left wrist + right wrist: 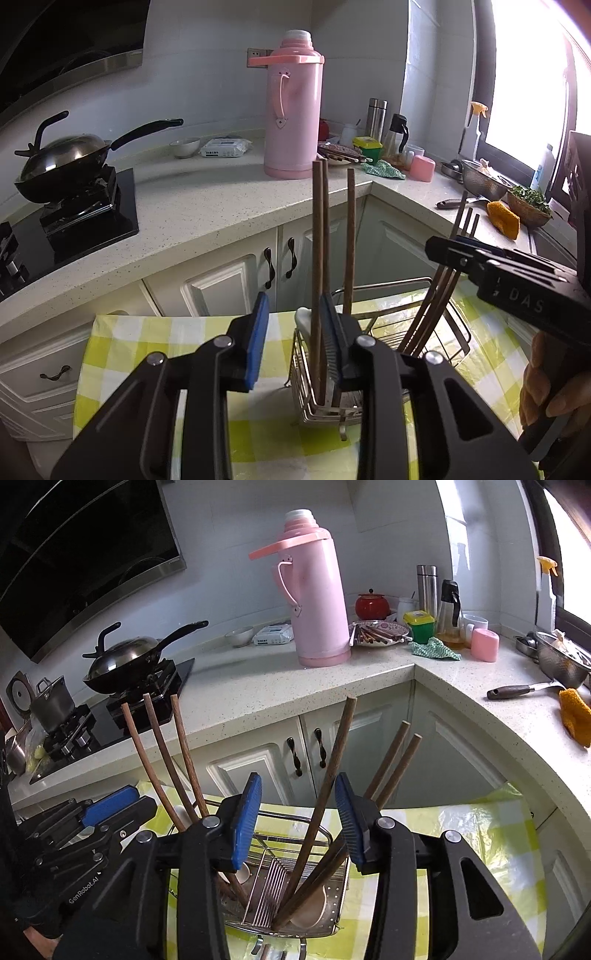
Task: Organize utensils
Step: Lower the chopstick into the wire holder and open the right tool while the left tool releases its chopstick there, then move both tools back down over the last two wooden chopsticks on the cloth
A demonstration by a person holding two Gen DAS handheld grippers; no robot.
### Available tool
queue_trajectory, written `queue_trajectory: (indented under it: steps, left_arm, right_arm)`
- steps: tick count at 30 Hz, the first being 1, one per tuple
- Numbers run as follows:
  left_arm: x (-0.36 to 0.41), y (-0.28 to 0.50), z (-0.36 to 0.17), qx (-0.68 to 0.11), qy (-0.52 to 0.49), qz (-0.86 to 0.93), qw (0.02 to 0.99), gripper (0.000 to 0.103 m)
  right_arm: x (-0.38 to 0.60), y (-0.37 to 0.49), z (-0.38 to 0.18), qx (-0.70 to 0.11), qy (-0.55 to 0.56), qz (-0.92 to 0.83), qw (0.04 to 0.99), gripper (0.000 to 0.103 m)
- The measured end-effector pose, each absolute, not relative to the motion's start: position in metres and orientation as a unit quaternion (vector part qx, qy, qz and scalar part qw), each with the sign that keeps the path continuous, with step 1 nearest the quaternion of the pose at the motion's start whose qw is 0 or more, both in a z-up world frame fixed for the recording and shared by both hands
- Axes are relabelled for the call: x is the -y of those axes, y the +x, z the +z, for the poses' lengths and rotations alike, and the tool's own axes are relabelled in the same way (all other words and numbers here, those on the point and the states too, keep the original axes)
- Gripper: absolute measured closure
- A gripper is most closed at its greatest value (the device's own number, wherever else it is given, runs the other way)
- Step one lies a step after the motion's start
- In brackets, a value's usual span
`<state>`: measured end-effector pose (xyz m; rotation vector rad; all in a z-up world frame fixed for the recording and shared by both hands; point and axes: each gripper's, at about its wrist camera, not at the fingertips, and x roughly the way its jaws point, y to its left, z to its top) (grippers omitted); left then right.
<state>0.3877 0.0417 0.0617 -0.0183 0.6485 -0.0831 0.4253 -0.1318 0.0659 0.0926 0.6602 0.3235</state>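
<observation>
Two handheld grippers hover over a wire utensil rack [334, 853] on a yellow checked cloth [122, 343] at the bottom centre of both views. The left gripper [293, 341] has its blue pads apart; brown wooden chopsticks [318, 258] stand upright in the rack, close against its right pad, not pinched. The right gripper [295, 821] is also parted, with one chopstick [325, 786] leaning loose between its pads. A pink thermos [317, 590] stands on the counter [258, 690] at upper centre.
</observation>
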Motion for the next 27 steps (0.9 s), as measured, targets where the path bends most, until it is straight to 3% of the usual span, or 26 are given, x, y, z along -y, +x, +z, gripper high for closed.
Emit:
queue_trajectory:
  steps: [4, 11, 15, 20, 27]
  left_arm:
    - [-0.052, 0.372, 0.066, -0.31, -0.016, -0.031, 0.95, 0.063]
    - [-0.063, 0.331, 0.075, -0.29, -0.018, -0.015, 0.957, 0.036]
    - [-0.067, 0.301, 0.076, -0.274, -0.02, -0.007, 0.961, 0.019]
    - [-0.07, 0.264, 0.067, -0.261, -0.02, 0.0, 0.965, 0.012]
    - [-0.062, 0.223, 0.03, -0.268, -0.008, 0.005, 0.963, 0.008]
  right_arm:
    - [0.14, 0.411, 0.078, -0.308, 0.049, 0.152, 0.938, 0.062]
    - [0.157, 0.37, 0.093, -0.29, 0.054, 0.152, 0.943, 0.062]
    - [0.168, 0.337, 0.094, -0.28, 0.061, 0.155, 0.946, 0.052]
    - [0.175, 0.297, 0.078, -0.282, 0.06, 0.161, 0.944, 0.05]
    - [0.177, 0.261, 0.029, -0.317, 0.064, 0.163, 0.932, 0.05]
